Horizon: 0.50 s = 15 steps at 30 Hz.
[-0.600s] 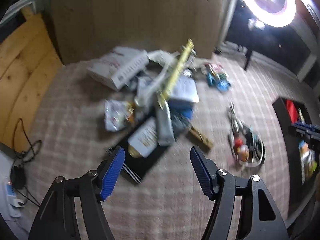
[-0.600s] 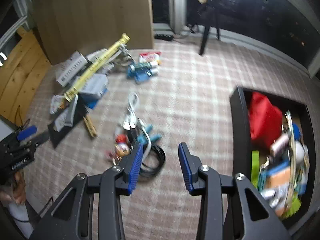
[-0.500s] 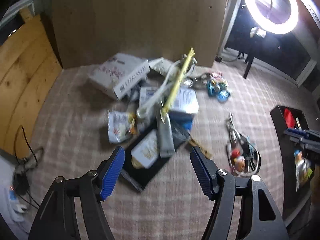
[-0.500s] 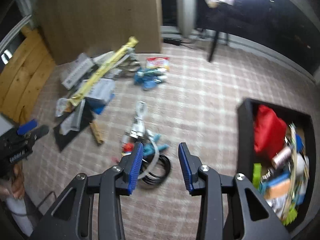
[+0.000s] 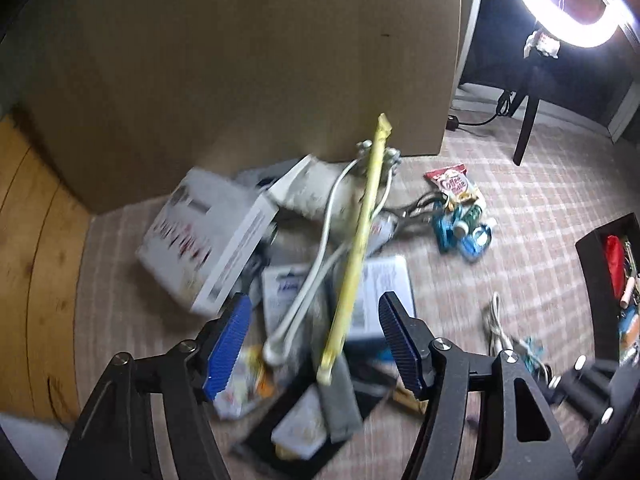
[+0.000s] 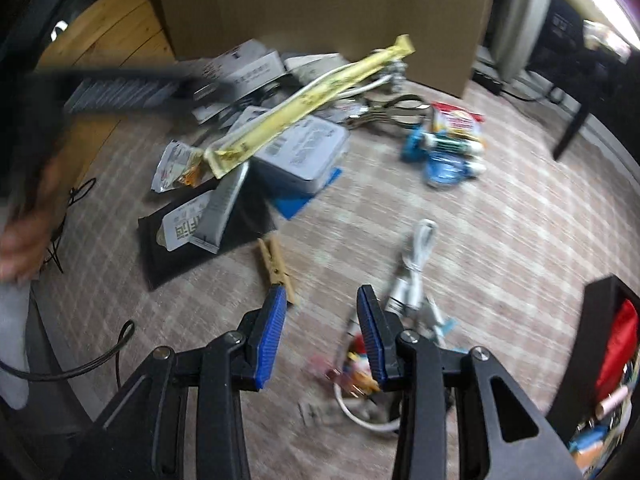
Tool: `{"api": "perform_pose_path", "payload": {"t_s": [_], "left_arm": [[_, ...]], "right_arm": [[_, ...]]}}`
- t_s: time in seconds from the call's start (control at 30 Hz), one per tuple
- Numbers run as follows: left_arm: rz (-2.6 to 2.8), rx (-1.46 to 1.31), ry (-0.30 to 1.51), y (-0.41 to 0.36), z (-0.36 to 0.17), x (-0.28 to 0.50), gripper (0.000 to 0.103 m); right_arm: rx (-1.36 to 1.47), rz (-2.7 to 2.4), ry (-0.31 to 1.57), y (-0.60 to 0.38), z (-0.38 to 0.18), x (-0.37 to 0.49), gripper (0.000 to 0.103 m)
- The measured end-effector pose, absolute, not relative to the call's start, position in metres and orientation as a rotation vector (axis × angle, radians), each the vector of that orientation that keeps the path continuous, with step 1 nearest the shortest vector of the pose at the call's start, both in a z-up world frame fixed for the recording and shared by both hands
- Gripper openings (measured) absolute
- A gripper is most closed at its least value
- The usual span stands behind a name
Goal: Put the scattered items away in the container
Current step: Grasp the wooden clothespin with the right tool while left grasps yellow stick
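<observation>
A pile of scattered items lies on the checked carpet. A long yellow packet point(image 5: 360, 240) leans across it, over a white box point(image 5: 208, 240), a white cable point(image 5: 316, 280), a grey tube point(image 5: 340, 404) and a tin point(image 5: 388, 292). My left gripper point(image 5: 314, 344) is open and empty just above the pile's near side. My right gripper point(image 6: 320, 332) is open and empty, above the carpet near a wooden clothespin point(image 6: 276, 268) and a white cable bundle point(image 6: 412, 276). The black container point(image 6: 600, 344) holds several items at the right edge.
A big cardboard box point(image 5: 240, 60) stands behind the pile. A wooden floor point(image 5: 28, 260) lies left. Blue packets point(image 6: 444, 156) and a snack bag point(image 5: 454, 186) lie to the right of the pile. A ring light point(image 5: 568, 4) on a stand stands at the back right.
Both grippers have moved forward and lower toward the pile, which looks nearer now. The right view has swung left, so the container sits at its right edge.
</observation>
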State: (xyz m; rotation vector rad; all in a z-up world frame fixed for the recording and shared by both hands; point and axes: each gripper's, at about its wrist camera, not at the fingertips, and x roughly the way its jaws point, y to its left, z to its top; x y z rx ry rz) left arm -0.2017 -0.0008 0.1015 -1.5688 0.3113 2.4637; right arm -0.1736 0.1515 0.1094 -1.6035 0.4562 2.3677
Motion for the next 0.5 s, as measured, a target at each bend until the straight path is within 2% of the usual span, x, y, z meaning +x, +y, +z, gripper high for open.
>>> {"api": "perform_pose_path", "payload": {"t_s": [0.13,0.3,0.43,0.5], "left_arm": [[2.412,-1.602,0.353,0.008,0.080,-0.229,0.056],[2.352,-1.662,0.295,0.007,0.061,-0.254,0.047],[2.329,-1.641,0.307,0.011,0.059,-0.257,0.047],[2.313,-1.640,0.308,0.013,0.060,-0.258,0.043]], "right_arm": [[-1.627,2.378,0.440,0.146,0.096,-0.192,0.036],[-1.677,2.365,0.452,0.145,0.077,-0.209,0.036],[-1.710,2.349,0.431,0.145,0.065,-0.217,0.036],[-1.718,2.353,0.444,0.146,0.065,-0.220,0.036]]}}
